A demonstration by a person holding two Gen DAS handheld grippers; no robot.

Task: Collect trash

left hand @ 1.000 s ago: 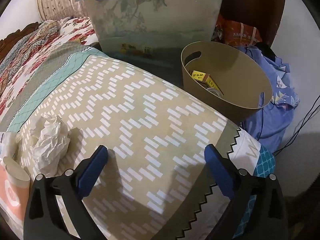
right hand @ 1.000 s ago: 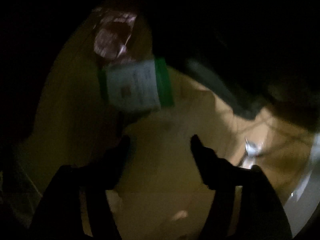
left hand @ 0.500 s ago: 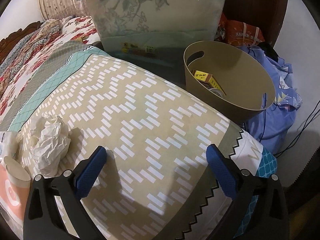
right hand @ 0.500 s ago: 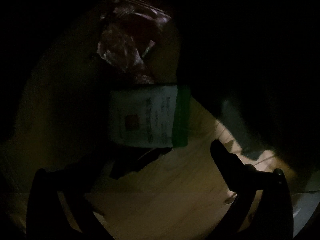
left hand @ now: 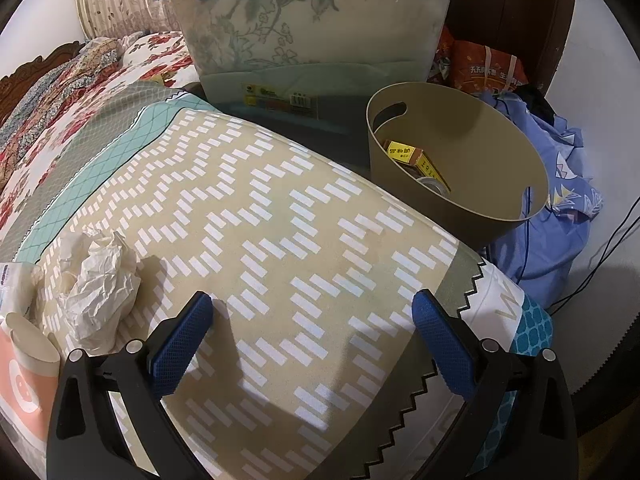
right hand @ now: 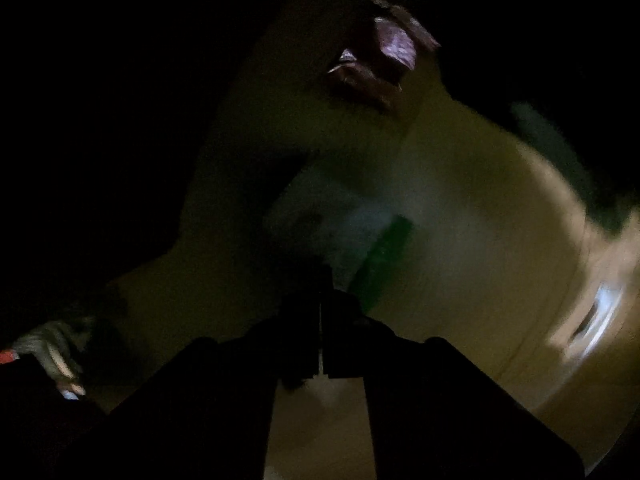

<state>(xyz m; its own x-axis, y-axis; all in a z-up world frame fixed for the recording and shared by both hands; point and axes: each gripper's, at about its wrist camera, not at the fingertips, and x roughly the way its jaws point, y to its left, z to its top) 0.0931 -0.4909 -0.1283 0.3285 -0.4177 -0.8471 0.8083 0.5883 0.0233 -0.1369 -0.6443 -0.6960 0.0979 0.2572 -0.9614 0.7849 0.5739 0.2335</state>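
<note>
My left gripper (left hand: 312,300) hangs open over the patterned bedspread (left hand: 280,208), nothing between its blue pads. A crumpled white paper (left hand: 100,284) lies just left of it. The tan bin (left hand: 460,216) stands past the bed's corner with a yellow box (left hand: 412,160) inside. The right wrist view is dark and blurred. There my right gripper (right hand: 322,280) has its fingers pressed together at the near edge of a flat white packet with a green stripe (right hand: 360,232), which lies on a tan floor. A crinkled pink wrapper (right hand: 384,52) lies farther off.
A clear storage box (left hand: 312,40) with a blue handle stands behind the bin. Blue clothes (left hand: 560,200), a red bag (left hand: 488,68) and black cables (left hand: 600,260) lie right of it. A paper cup (left hand: 28,340) sits at the bed's left edge.
My right gripper's fingers, wide apart around the white-and-green packet before, have closed together, and its view has swung so the pink wrapper sits further right. The left gripper has stayed put.
</note>
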